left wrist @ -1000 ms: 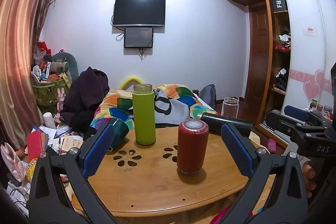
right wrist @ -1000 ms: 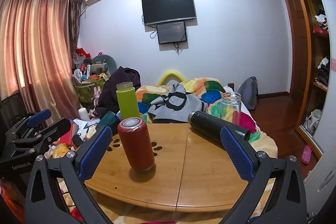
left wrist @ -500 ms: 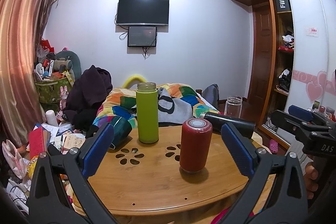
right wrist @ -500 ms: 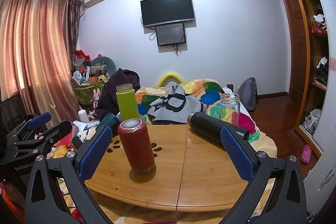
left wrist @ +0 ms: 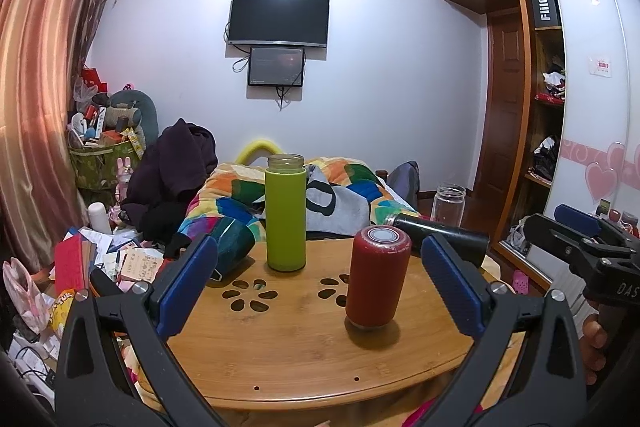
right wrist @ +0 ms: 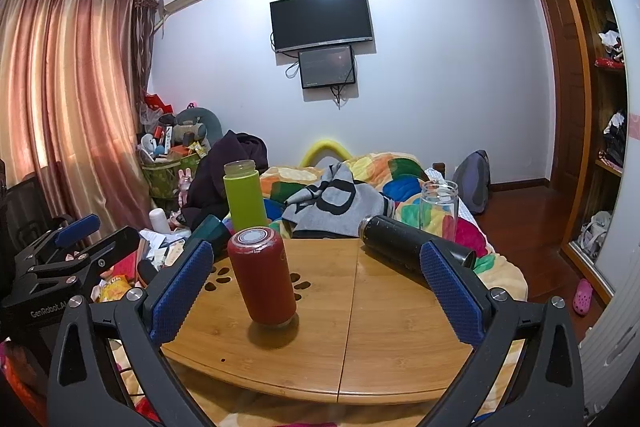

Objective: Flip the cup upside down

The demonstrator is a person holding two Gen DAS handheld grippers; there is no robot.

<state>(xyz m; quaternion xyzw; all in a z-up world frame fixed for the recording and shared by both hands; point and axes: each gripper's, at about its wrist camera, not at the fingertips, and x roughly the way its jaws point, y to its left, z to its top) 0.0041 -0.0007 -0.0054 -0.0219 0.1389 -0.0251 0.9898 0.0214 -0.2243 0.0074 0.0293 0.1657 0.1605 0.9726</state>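
A red cup (left wrist: 377, 277) stands on the round wooden table (left wrist: 304, 339) with its flat base up; it also shows in the right wrist view (right wrist: 262, 273). A green cup (left wrist: 286, 213) stands upright, mouth up, at the table's far side (right wrist: 244, 197). A black flask (right wrist: 414, 245) lies on its side at the far right (left wrist: 436, 229). A dark teal cup (left wrist: 230, 245) lies at the table's far left edge. My left gripper (left wrist: 320, 287) is open and empty, short of the table. My right gripper (right wrist: 316, 291) is open and empty too.
A clear glass jar (right wrist: 438, 203) stands behind the flask on the bed (right wrist: 360, 183) with its colourful quilt. Clutter (left wrist: 100, 251) is piled on the floor at the left. A wardrobe (left wrist: 560, 107) stands at the right.
Both grippers have shifted slightly; the view has drifted a little to the left and closer. The cups and flask have not moved.
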